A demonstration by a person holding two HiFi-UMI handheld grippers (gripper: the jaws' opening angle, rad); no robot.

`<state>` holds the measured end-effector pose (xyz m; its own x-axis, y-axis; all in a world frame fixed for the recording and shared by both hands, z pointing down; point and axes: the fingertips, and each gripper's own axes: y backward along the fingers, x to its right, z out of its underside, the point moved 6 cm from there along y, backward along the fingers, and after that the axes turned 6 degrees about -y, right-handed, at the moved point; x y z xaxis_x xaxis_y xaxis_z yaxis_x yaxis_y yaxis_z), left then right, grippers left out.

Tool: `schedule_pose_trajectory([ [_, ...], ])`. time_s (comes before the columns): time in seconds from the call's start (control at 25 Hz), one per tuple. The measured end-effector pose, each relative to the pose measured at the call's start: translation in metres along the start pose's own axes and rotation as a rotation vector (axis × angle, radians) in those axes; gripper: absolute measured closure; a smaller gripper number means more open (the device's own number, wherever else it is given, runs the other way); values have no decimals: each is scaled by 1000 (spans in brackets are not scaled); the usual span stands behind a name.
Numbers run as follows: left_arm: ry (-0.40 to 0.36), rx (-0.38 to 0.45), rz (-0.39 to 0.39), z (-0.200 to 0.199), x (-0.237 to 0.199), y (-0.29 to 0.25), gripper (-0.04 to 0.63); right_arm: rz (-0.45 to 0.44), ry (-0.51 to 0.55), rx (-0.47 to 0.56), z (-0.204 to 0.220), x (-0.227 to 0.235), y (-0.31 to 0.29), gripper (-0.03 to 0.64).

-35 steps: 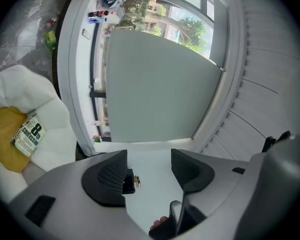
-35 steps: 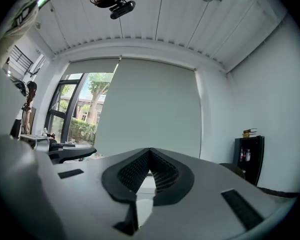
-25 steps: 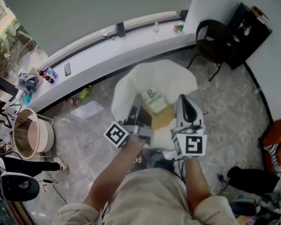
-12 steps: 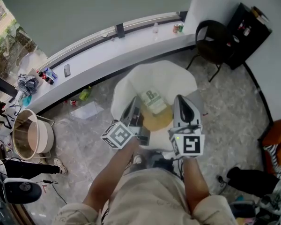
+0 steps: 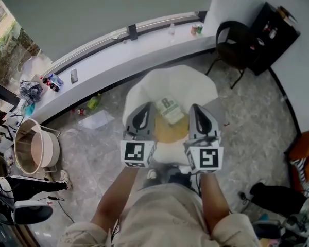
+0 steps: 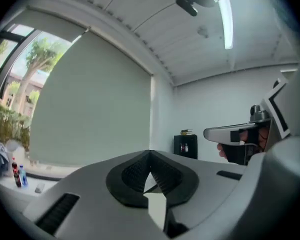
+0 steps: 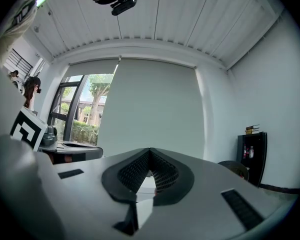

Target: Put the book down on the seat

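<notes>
Above the seat (image 5: 180, 81): both forearms stretched forward, side by side
left gripper (image 5: 145, 107): jaws pressed together, empty
right gripper (image 5: 195, 108): jaws together too, empty
book (image 5: 170, 110): lying on the seat, between both grippers

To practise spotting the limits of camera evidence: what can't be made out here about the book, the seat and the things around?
- Green-and-white book: head view, cover print too small; outside both gripper views, which aim at the walls.
- Tan seat cushion: head view, both sides covered by the shut left hand-held gripper and right hand-held gripper.
- Small bottles by the window: head view, labels too small.
</notes>
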<state>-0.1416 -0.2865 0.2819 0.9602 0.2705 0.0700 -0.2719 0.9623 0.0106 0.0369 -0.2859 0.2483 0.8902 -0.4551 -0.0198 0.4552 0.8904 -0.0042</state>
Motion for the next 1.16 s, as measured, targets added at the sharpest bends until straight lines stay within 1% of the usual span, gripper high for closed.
schedule_pose_trajectory([
  [0.08,-73,16,-7,-7,3,3,589,-4,5,-3,0,-1,-1,618],
  [0.16,-121,24,-7,-10,6,5,589,-14,8,-6,0,-4,-2,618],
  [0.56,-72,1,10,-3,10,6,591,-20,15,-44,2,-7,-1,618],
  [0.68,-108,34,17,-4,10,6,589,-24,20,-41,1,-7,0,620],
  [0.72,-116,33,21,-4,11,5,591,-25,21,-37,1,-7,1,619],
  [0.92,-103,-5,36,4,15,4,591,-17,25,-28,4,-4,3,618],
  [1.16,-113,45,36,5,15,2,591,-16,20,-31,7,-4,2,618],
])
